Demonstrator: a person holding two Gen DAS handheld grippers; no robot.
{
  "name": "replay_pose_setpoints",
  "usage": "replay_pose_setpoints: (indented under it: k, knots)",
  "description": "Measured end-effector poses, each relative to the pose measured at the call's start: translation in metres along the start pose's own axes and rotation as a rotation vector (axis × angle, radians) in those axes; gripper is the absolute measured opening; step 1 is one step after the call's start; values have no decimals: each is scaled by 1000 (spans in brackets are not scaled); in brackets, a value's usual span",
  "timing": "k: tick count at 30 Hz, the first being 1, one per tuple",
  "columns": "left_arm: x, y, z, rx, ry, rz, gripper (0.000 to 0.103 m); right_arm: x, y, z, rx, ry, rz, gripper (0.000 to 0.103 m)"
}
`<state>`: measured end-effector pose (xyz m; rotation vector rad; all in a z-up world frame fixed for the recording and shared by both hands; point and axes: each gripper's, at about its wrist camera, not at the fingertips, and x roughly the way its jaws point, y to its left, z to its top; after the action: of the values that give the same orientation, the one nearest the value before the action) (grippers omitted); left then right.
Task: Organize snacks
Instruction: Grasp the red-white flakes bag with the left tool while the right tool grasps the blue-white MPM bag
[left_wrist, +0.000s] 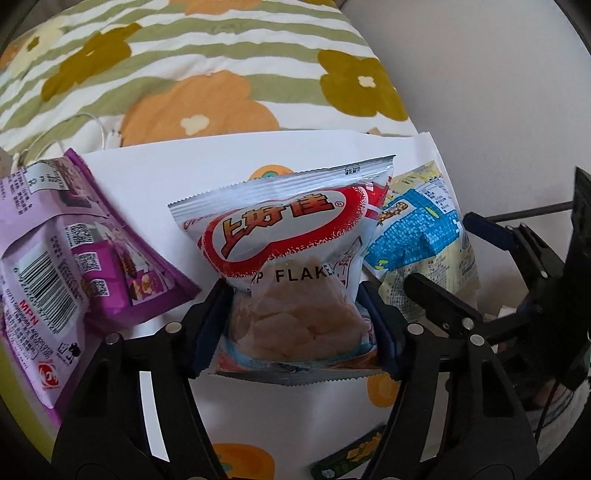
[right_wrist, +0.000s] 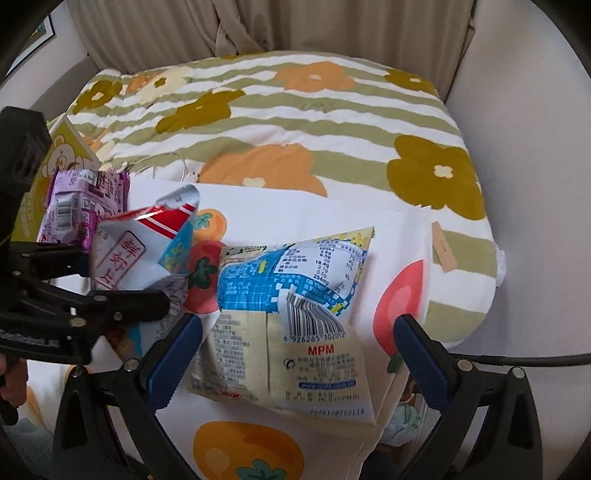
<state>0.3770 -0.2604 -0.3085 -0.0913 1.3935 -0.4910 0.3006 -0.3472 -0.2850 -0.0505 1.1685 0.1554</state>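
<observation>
My left gripper (left_wrist: 295, 314) is shut on a white and red shrimp-flake snack bag (left_wrist: 291, 243), pinching its lower half above the white fruit-print cloth (left_wrist: 147, 173). A purple snack bag (left_wrist: 70, 258) lies to its left and a blue and yellow snack bag (left_wrist: 417, 229) to its right. In the right wrist view, my right gripper (right_wrist: 299, 347) is open, its blue pads on either side of the blue and yellow bag (right_wrist: 291, 314), which lies on the cloth (right_wrist: 399, 236). The left gripper (right_wrist: 92, 291) holds the red and white bag (right_wrist: 140, 247) at the left. The purple bag (right_wrist: 81, 203) lies behind it.
A green-striped floral quilt (right_wrist: 295, 122) covers the bed behind the cloth. A yellow bear-print box (right_wrist: 62, 155) stands at the far left. A green packet (left_wrist: 354, 454) lies near the front edge. A beige curtain (right_wrist: 258, 26) and white wall are behind.
</observation>
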Motion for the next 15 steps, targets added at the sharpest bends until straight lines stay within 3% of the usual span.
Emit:
replay_pose_setpoints:
  k: [4,7,12,15]
  knots:
    - [-2,-2,-3,15,-3,22,65,10,6,1,-49,25,25,102]
    - [-4,-3,-5,12,-6,30,65,20,10,0,-76,63,43,84]
    - [-9,-2,-9,-3,-22,36,65,17,10,-3,-79,44,36,73]
    - [-17,-6,-15,-5,-43,37,65,8,10,-8,-68,21,38,60]
